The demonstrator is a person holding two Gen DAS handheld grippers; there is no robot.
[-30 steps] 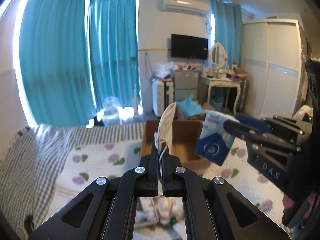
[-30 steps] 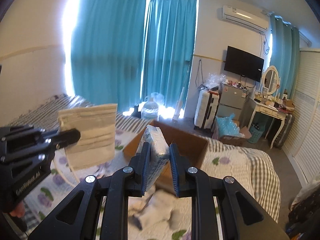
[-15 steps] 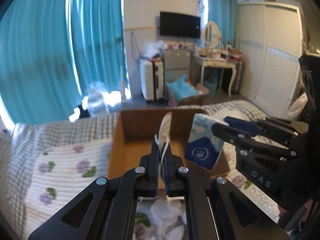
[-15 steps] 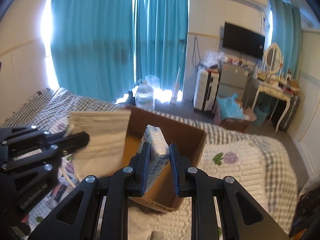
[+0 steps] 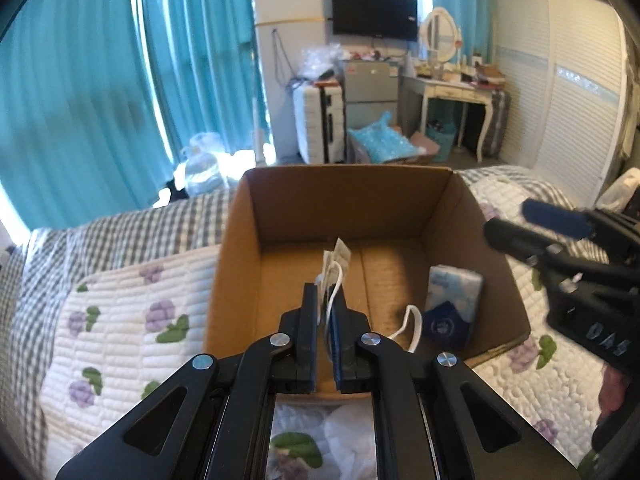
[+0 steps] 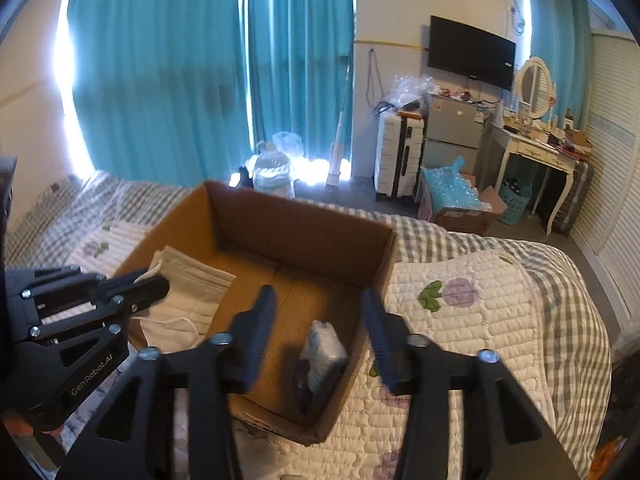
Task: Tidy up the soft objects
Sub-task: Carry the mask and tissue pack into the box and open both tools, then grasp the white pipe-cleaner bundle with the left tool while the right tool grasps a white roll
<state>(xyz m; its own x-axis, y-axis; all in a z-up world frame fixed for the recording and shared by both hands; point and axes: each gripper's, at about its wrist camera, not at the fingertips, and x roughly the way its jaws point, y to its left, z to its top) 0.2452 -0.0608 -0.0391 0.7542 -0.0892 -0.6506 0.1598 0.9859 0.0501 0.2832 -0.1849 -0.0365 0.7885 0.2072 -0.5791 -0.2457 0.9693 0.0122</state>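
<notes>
An open cardboard box point(image 5: 352, 196) point(image 6: 288, 220) sits on the quilted bed. My left gripper point(image 5: 323, 300) is shut on a white face mask point(image 5: 335, 264) with ear loops and holds it over the box's near left side; the mask also shows in the right wrist view point(image 6: 188, 292), by the left gripper point(image 6: 156, 284). My right gripper point(image 6: 318, 308) is open and empty above the box's near right corner. A blue and white tissue pack point(image 5: 452, 304) point(image 6: 322, 356) lies inside the box below it. The right gripper point(image 5: 524, 224) shows at the right of the left wrist view.
The bed has a white floral quilt point(image 5: 120, 320) point(image 6: 472, 320) over a grey checked sheet. White soft items point(image 5: 344, 436) lie on the bed in front of the box. Teal curtains, a suitcase, a small fridge and a dressing table stand beyond the bed.
Both grippers moved forward over the box. The right gripper opened and dropped the tissue pack into the box. The left gripper still holds the mask, now lower.
</notes>
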